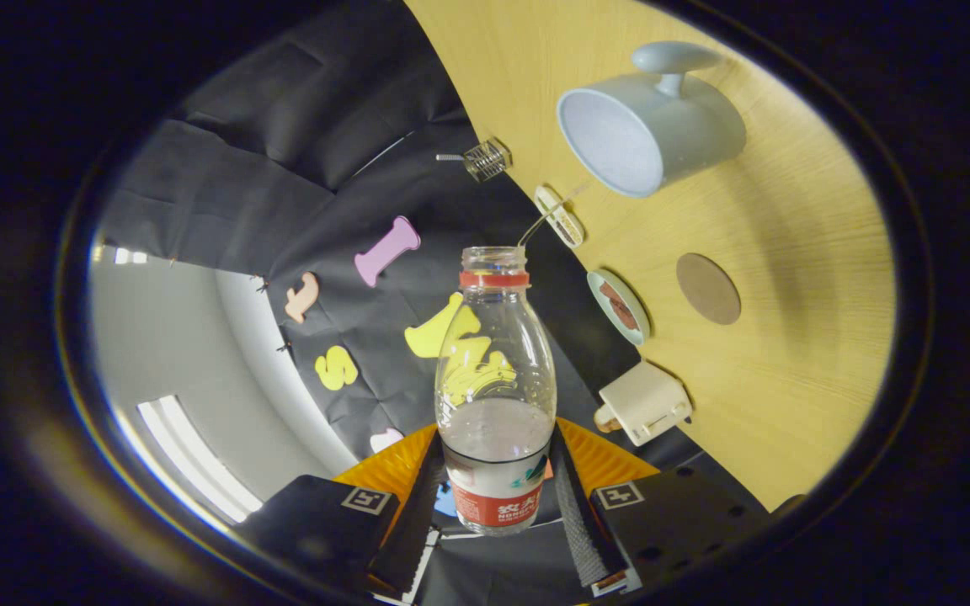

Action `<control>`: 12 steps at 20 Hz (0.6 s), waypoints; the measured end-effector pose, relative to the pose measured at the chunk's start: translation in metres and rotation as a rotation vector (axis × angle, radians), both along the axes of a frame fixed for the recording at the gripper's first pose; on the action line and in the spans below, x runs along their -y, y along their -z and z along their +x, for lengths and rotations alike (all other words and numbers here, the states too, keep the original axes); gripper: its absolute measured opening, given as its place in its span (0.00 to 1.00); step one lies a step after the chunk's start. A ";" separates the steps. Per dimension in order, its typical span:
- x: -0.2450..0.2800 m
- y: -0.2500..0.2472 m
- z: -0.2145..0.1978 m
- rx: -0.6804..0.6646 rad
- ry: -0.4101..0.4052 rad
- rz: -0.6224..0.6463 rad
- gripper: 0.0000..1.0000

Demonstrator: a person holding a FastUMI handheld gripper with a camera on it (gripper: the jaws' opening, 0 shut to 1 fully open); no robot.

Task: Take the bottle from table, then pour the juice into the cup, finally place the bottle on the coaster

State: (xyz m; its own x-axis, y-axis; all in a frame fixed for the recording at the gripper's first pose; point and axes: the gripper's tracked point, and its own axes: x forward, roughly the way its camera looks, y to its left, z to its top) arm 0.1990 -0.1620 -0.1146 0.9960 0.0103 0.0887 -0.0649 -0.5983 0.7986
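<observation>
My gripper [498, 484] is shut on a clear plastic bottle [495, 379] with a red neck ring, no cap, and a red-and-white label near its base. Both fingers press on the bottle's lower part. The view is rolled sideways, so the wooden table [788, 353] stands to the right of the bottle. A pale grey-blue cup [645, 126] with a handle sits on the table, its mouth facing me, beyond the bottle's open neck. A round brown coaster [708, 289] lies on the table between the cup and the fingers. Clear liquid fills the bottle's lower part.
A small teal plate [618, 306] holding something brown sits at the table edge next to the coaster. A cream box-shaped object [643, 402] lies closer to the fingers. A flat pale item [559, 215] and a small wire-wrapped glass object [486, 159] sit along the edge nearer the cup.
</observation>
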 end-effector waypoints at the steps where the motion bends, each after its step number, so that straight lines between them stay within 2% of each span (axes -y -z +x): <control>1: 0.000 0.001 0.000 0.001 0.002 -0.007 0.73; 5: -0.006 0.008 0.000 -0.009 -0.006 -0.081 0.73; 8: -0.017 0.016 -0.002 -0.047 -0.049 -0.253 0.73; 12: -0.019 0.013 -0.010 -0.048 -0.052 -0.484 0.73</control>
